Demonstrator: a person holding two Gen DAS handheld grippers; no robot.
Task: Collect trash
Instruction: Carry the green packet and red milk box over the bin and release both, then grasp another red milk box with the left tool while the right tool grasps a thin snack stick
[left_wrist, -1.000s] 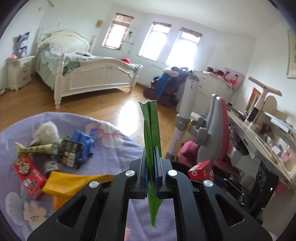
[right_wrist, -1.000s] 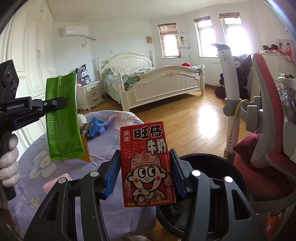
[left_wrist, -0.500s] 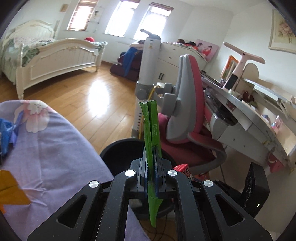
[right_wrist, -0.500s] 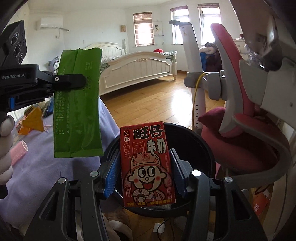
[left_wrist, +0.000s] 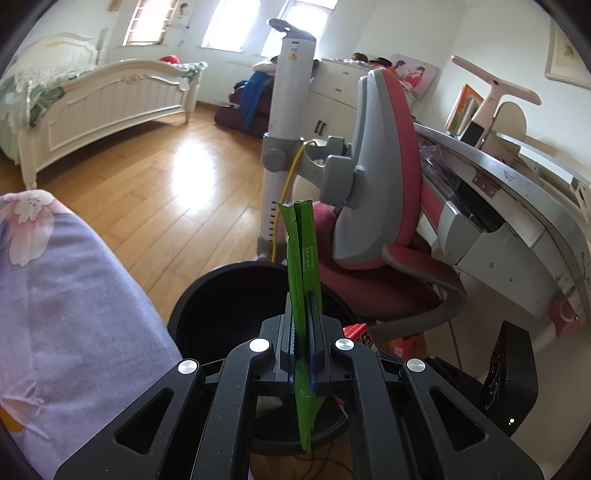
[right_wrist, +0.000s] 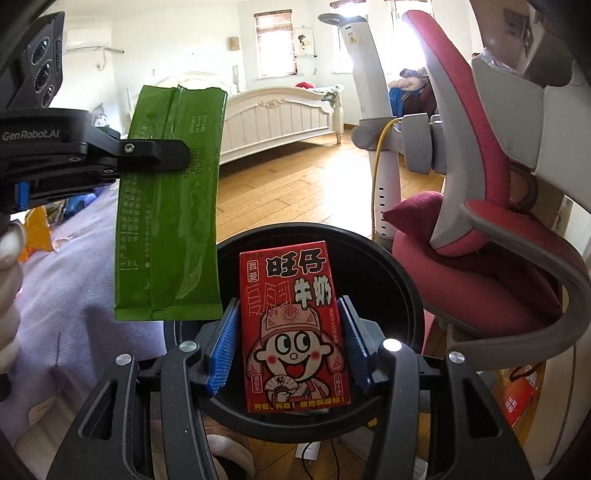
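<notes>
My left gripper (left_wrist: 303, 321) is shut on a flat green wrapper (left_wrist: 301, 258), held edge-on over the near rim of a round black bin (left_wrist: 221, 295). In the right wrist view the same wrapper (right_wrist: 170, 206) hangs from the left gripper (right_wrist: 177, 151), at the bin's left rim. My right gripper (right_wrist: 290, 332) has blue pads (right_wrist: 221, 347) standing slightly apart from a red milk carton (right_wrist: 293, 325), which is upright over the bin's (right_wrist: 399, 273) mouth. Small gaps show on both sides of the carton.
A table under a purple floral cloth (left_wrist: 66, 295) lies left of the bin, with more trash on it (right_wrist: 37, 236). A pink and grey chair (left_wrist: 380, 192), a white pole (left_wrist: 284, 122) and a desk (left_wrist: 517, 192) stand right of the bin. A bed (left_wrist: 92, 96) stands behind.
Both grippers swung right from the table to above the bin, carrying the wrapper and the carton. The right pads now show small gaps beside the carton.
</notes>
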